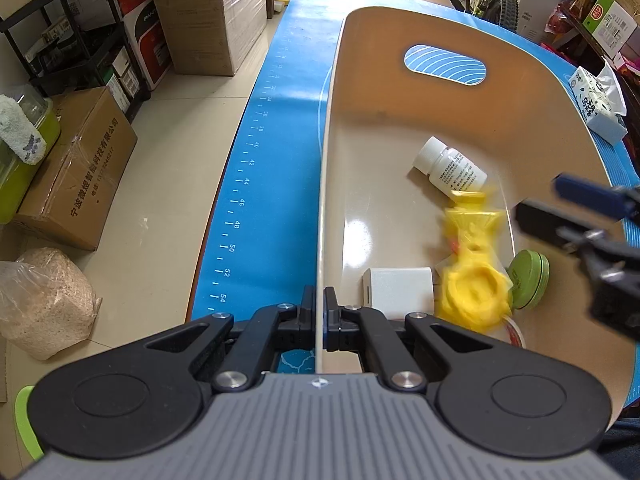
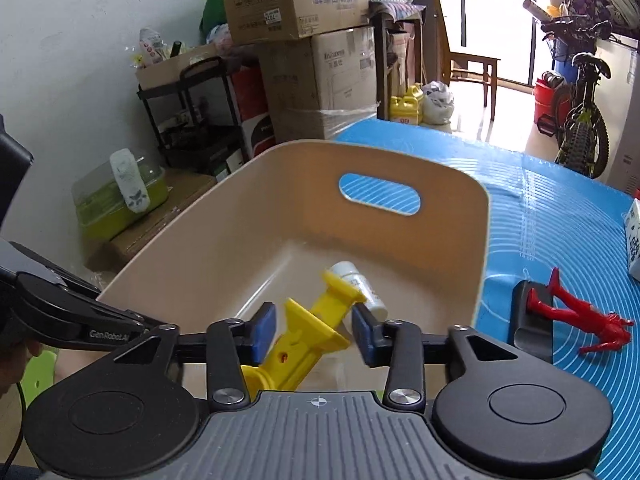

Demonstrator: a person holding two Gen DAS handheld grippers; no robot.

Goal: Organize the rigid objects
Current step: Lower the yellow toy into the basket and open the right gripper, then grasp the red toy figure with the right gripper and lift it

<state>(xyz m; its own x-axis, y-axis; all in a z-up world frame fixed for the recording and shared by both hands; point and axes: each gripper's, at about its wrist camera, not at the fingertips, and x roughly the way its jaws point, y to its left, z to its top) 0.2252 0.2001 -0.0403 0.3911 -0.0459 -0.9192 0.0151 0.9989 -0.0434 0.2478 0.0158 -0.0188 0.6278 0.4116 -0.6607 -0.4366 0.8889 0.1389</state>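
My left gripper (image 1: 319, 300) is shut on the near rim of a beige plastic bin (image 1: 400, 100) and shows at the left of the right wrist view (image 2: 154, 324). My right gripper (image 2: 314, 332) is open above the bin (image 2: 280, 208), its pads clear of a yellow plastic piece (image 2: 304, 344) between them. In the left wrist view the yellow piece (image 1: 472, 264) is blurred, inside the bin, just left of the right gripper (image 1: 560, 206). On the bin floor lie a white pill bottle (image 1: 448, 166) (image 2: 360, 280), a white box (image 1: 400, 288) and a green round tin (image 1: 528, 280).
The bin stands on a blue mat (image 1: 280, 140). To its right on the mat lie a red toy figure (image 2: 580, 316) across a black object (image 2: 528, 328) and a tissue pack (image 1: 596, 104). Cardboard boxes (image 1: 76, 168), a rack and a bicycle (image 2: 584, 120) stand around the table.
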